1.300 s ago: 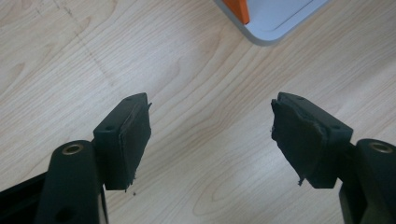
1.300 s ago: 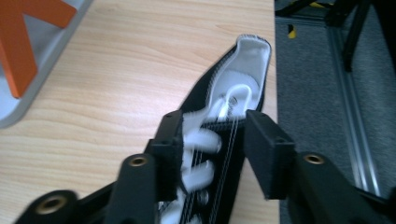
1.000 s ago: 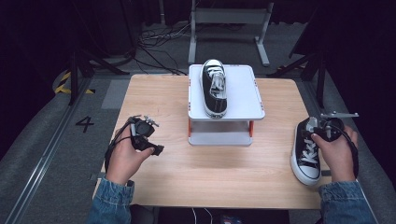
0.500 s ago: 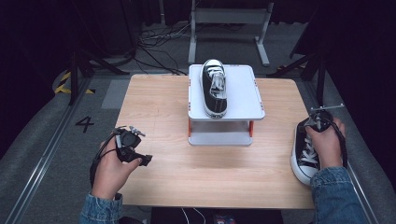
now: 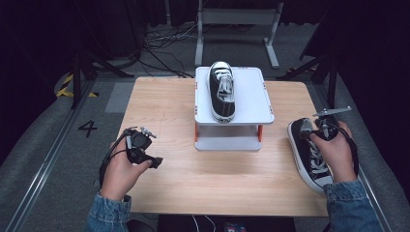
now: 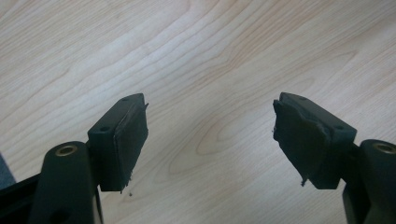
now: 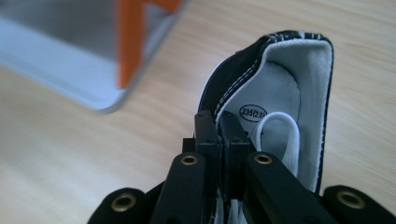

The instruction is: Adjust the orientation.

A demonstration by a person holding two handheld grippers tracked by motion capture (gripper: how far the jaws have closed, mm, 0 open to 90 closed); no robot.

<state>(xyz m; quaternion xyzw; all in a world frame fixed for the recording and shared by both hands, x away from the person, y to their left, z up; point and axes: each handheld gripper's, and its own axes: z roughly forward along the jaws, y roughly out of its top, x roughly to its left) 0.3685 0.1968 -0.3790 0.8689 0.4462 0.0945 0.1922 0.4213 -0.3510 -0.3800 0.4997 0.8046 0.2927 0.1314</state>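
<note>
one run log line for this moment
right tongs: just closed, pinching shoe collar | left tongs: open, nothing between | second shoe: on stand

I see a light wooden table on grey carpeted floor marked with a black "4"; a grey metal frame and black cables lie beyond in darkness.

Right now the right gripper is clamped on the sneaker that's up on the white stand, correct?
Not quite. The right gripper is clamped on the collar of the sneaker lying on the table, beside the white stand, as the high view shows.
</note>
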